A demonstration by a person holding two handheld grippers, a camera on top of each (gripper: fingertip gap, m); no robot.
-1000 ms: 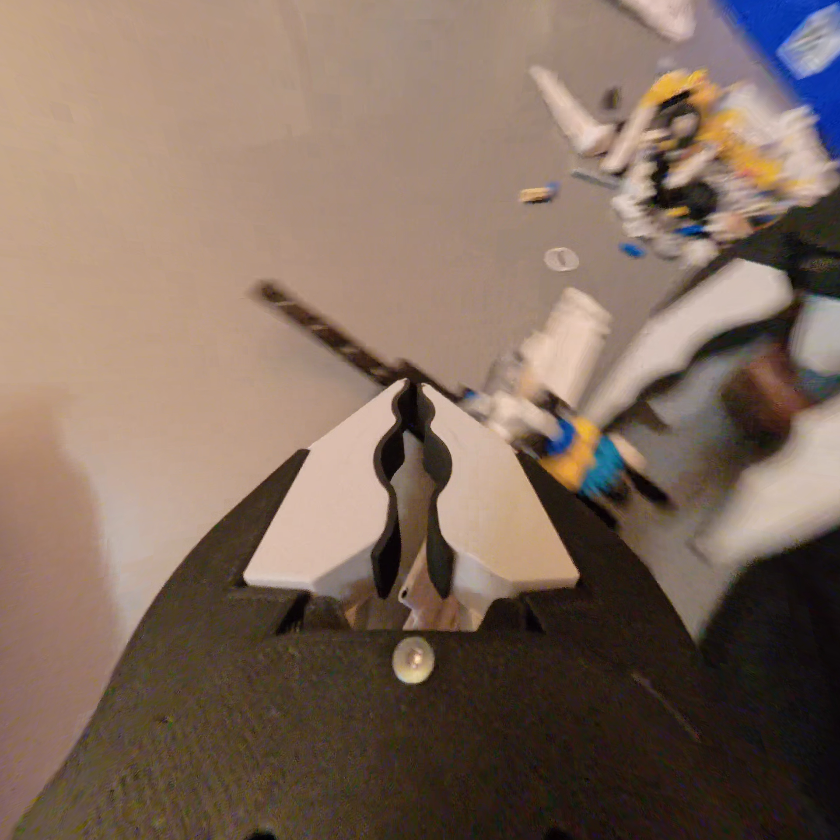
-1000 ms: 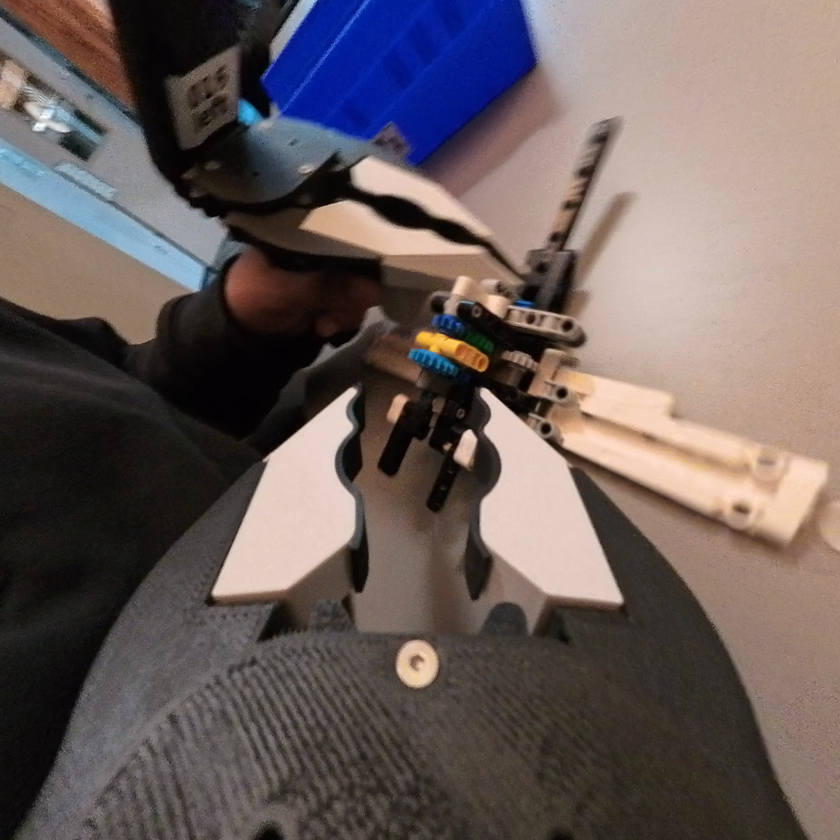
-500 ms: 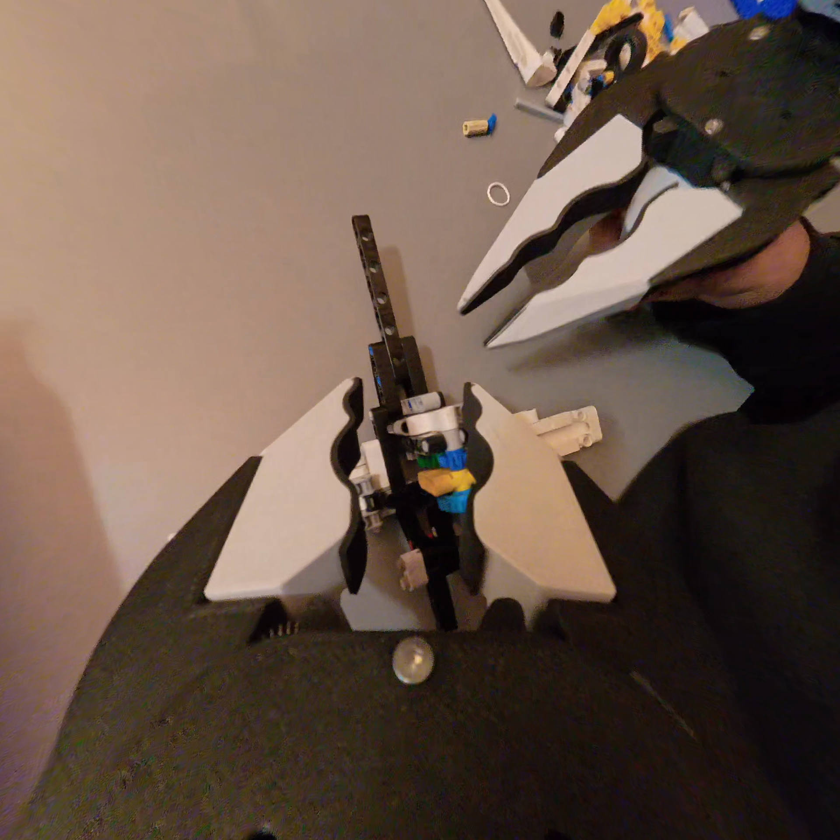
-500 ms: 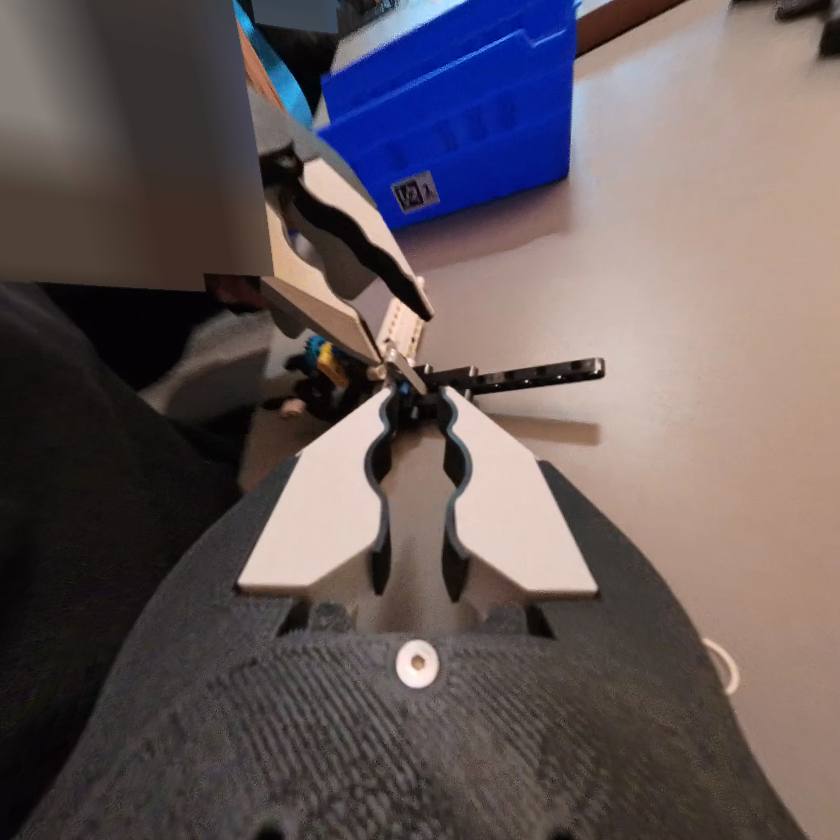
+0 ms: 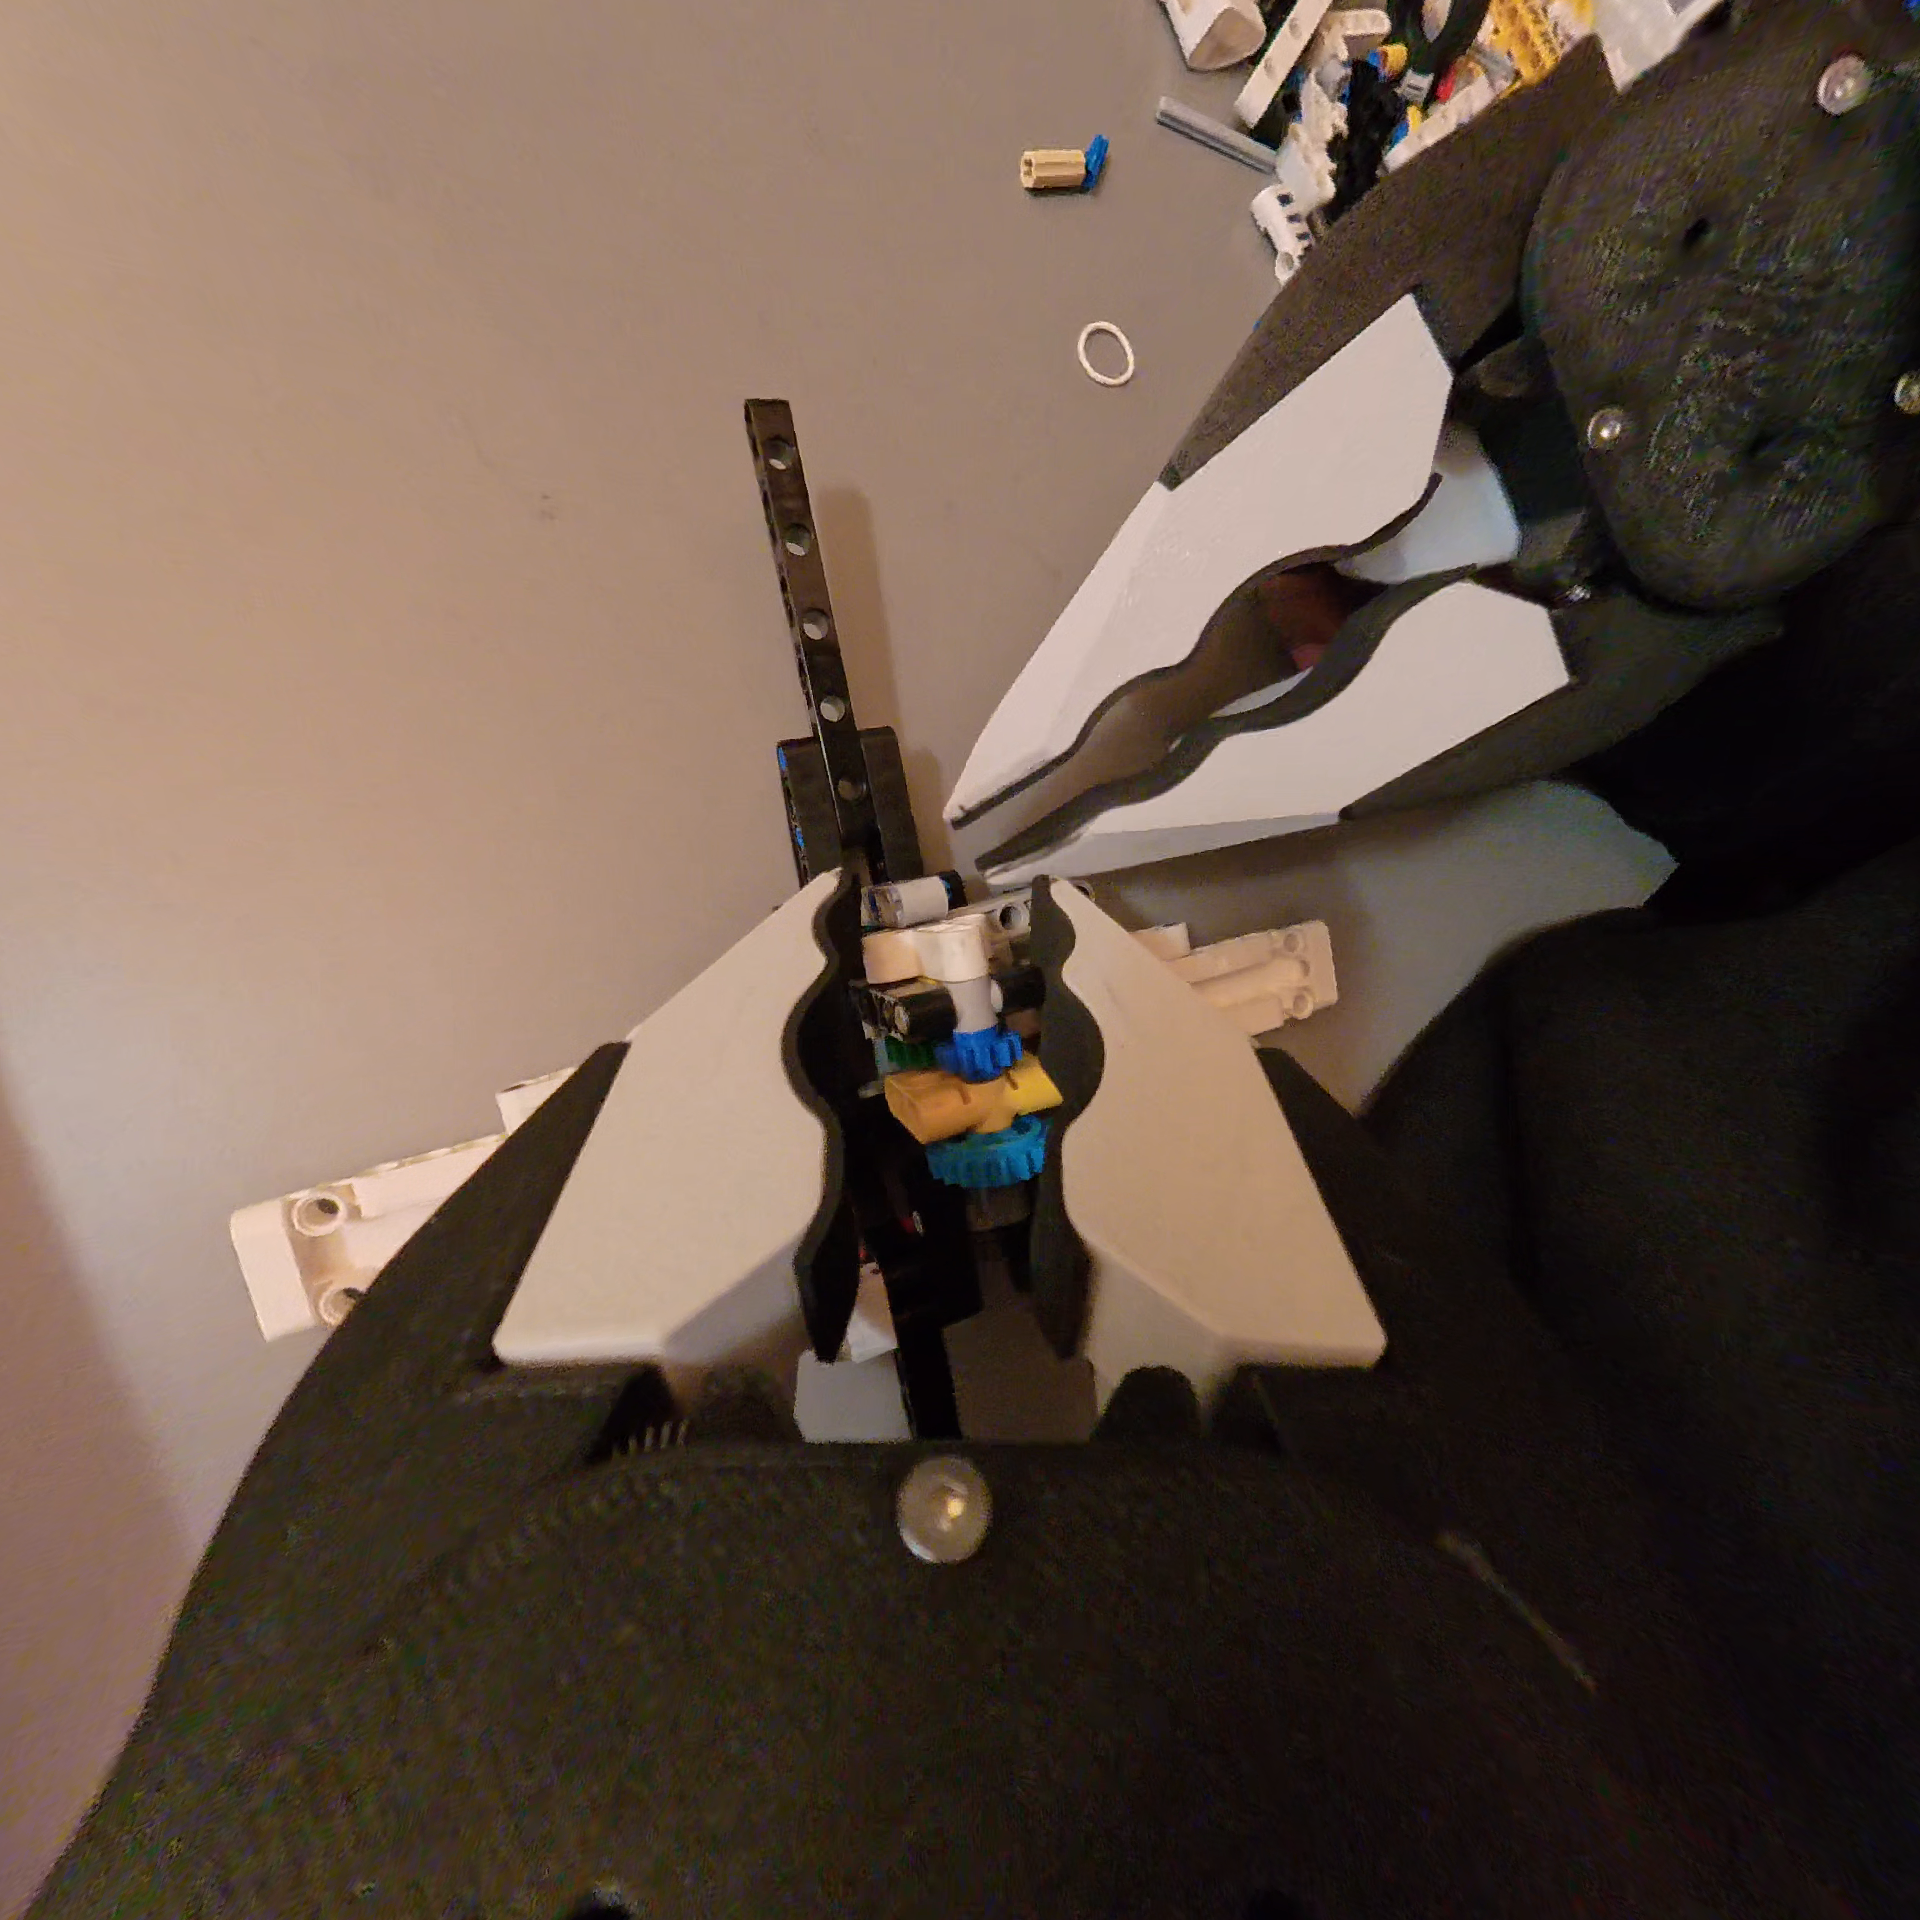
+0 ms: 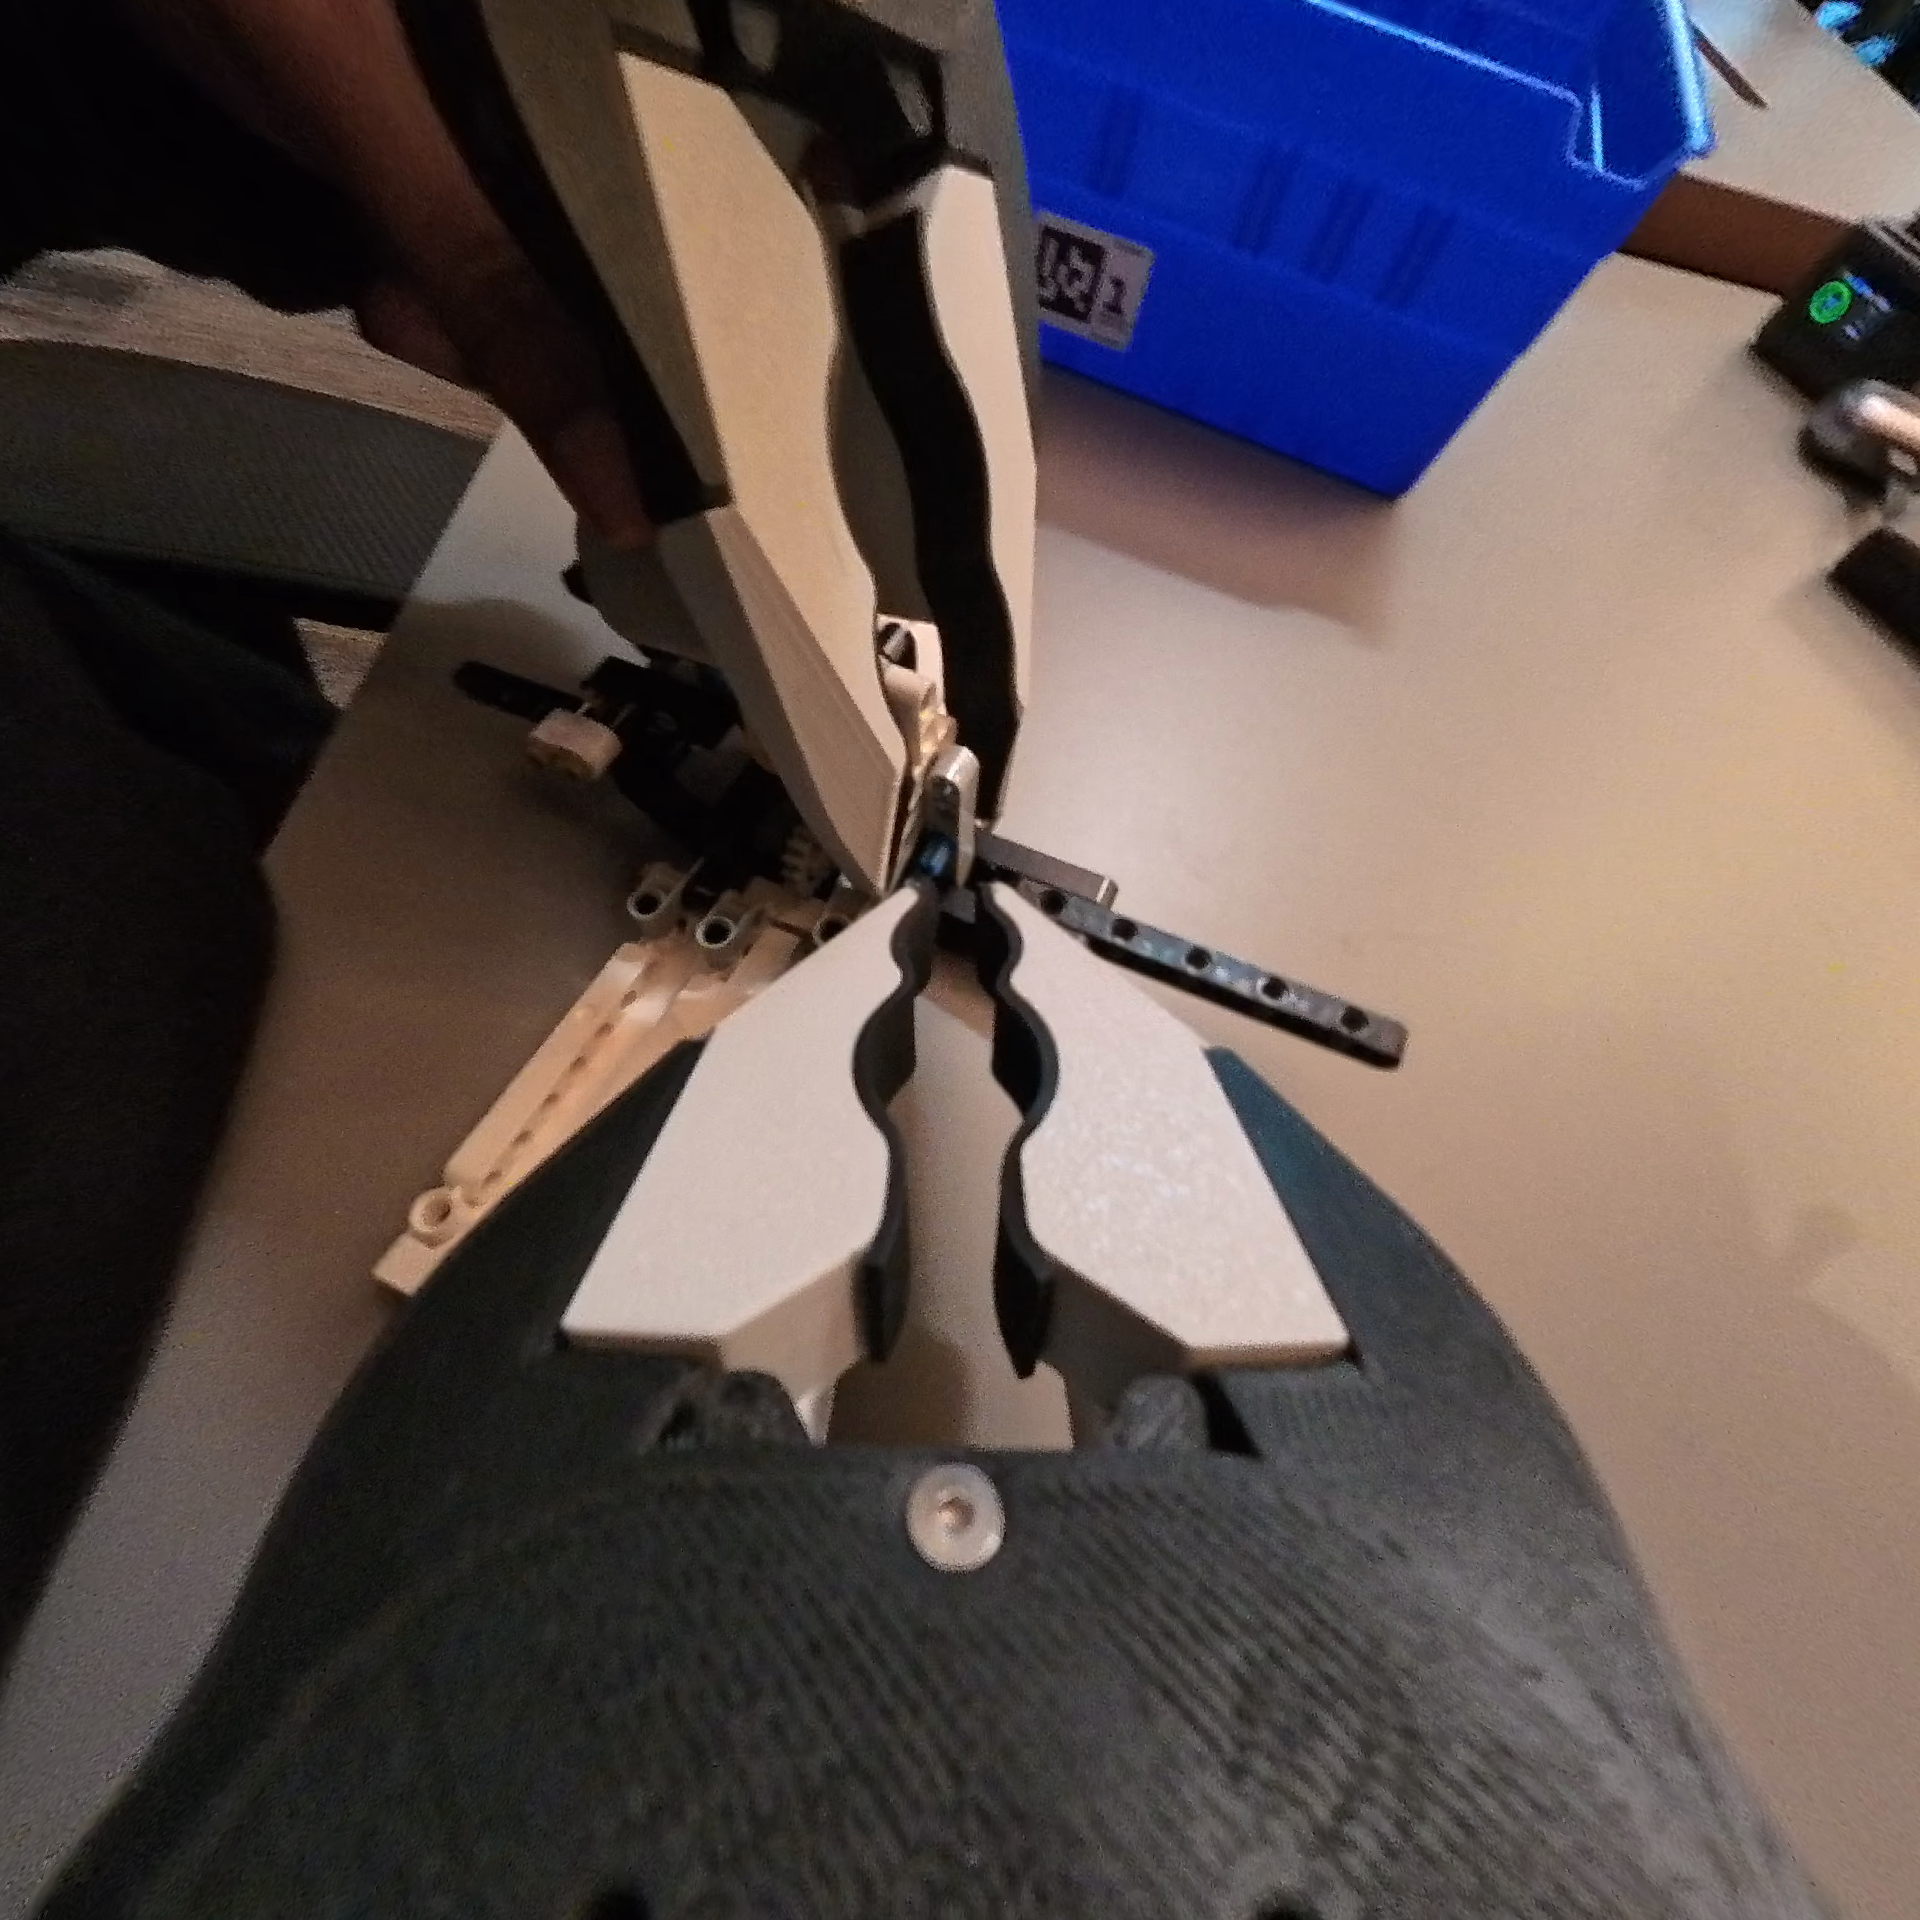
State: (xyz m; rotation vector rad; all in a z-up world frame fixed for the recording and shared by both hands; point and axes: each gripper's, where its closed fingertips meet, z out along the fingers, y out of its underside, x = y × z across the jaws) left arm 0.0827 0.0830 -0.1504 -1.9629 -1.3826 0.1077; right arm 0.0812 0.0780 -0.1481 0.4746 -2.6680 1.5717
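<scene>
A toy-brick model (image 5: 961,1070) with blue gears, yellow and white connectors and a long black holed beam (image 5: 800,551) lies on the grey table (image 5: 416,520). My left gripper (image 5: 940,888) straddles its middle and is shut on it, pads against both sides. It comes down from above in the right wrist view (image 6: 935,831). My right gripper (image 6: 951,904) is nearly closed, its tips pinching a small dark part where the black beam (image 6: 1226,977) joins the model. It enters from the right in the left wrist view (image 5: 966,844).
White panels of the model stick out both sides (image 5: 1247,966) (image 5: 312,1236). A pile of loose bricks (image 5: 1382,73), a white ring (image 5: 1104,353) and a tan and blue connector (image 5: 1060,168) lie beyond. A blue bin (image 6: 1299,260) stands behind; dark devices (image 6: 1839,312) sit far right.
My left gripper opened, came over the model and narrowed onto it. My right gripper left the model's middle, moved to its black beam end and closed down there.
</scene>
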